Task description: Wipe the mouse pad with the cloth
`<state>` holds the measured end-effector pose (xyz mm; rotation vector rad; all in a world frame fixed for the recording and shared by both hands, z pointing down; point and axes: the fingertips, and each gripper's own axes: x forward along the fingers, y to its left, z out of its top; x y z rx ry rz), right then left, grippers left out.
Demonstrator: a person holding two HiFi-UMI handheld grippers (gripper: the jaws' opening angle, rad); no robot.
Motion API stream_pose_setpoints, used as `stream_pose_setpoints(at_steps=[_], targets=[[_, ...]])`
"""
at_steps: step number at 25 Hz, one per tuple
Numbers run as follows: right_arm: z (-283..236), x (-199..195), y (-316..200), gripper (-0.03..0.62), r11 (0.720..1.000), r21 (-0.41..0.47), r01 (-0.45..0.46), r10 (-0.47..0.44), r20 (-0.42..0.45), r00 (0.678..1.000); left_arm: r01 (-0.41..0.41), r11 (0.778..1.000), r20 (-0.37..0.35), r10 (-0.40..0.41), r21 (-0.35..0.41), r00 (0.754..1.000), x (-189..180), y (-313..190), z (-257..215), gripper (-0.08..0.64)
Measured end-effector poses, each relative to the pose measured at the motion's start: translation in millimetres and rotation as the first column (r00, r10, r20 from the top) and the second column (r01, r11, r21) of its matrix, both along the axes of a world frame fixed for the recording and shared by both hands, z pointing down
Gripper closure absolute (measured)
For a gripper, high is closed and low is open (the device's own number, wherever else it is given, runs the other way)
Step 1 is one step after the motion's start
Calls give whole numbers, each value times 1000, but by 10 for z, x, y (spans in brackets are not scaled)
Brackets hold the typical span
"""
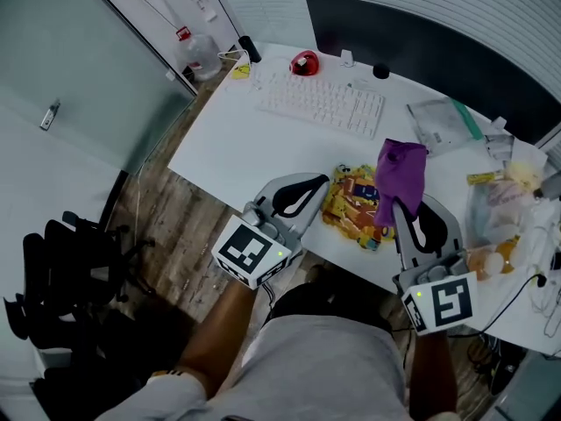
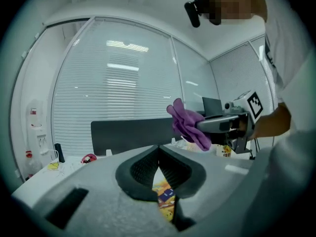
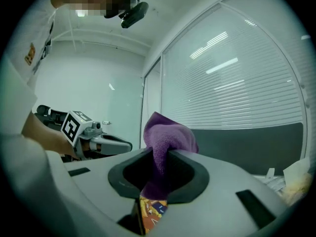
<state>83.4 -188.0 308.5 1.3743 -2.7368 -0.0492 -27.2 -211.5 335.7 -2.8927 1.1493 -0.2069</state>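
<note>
Hanging from the right gripper [image 1: 399, 204], whose jaws are clamped on its middle, a purple terry cloth [image 1: 401, 175] is held over the right part of a yellow cartoon-printed mouse pad [image 1: 351, 204]. The pad lies at the near edge of the white worktop [image 1: 228, 147], between the two grippers. Whether the cloth's lower end touches the pad cannot be told.

The left gripper [image 1: 323, 182] is held just beside the pad's left edge, with its jaws together and nothing between them.

For a good wipe, the cloth should probably be lowered until a broad fold lies flat on the pad, then drawn across in overlapping strokes. The bunched grip leaves little cloth below the jaws, so care is needed that the jaw tips themselves are not dragged over the print. Because the pad sits close to the worktop's edge, it could be pushed off, and one edge might be pinned with the left gripper.

Farther back, well clear of the pad, a white keyboard [image 1: 323, 103], a red mouse [image 1: 304, 62] and a dark monitor [image 1: 421, 46] are seen. Clear plastic packets [image 1: 443, 123] are crowded at the right, near the cloth's path.
</note>
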Motion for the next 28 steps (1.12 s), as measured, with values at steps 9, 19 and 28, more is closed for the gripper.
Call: stream_pose_setpoints(at_steps=[9,19,28], targets=[[193,-175,-300,523,997,-72,-30,24,-80,997,-98,989,166,116,-113,979,50,-214,519,545],[709,-493,-557,523,965,-262,-26,-47,-268,962,-154,954,315,234,-257,920,47,-279,1087,546],[1313,-816,-657,523,902,-431,1,-211,-440,873,-166,910,424,331,-380,843,65,-209,1633,546]])
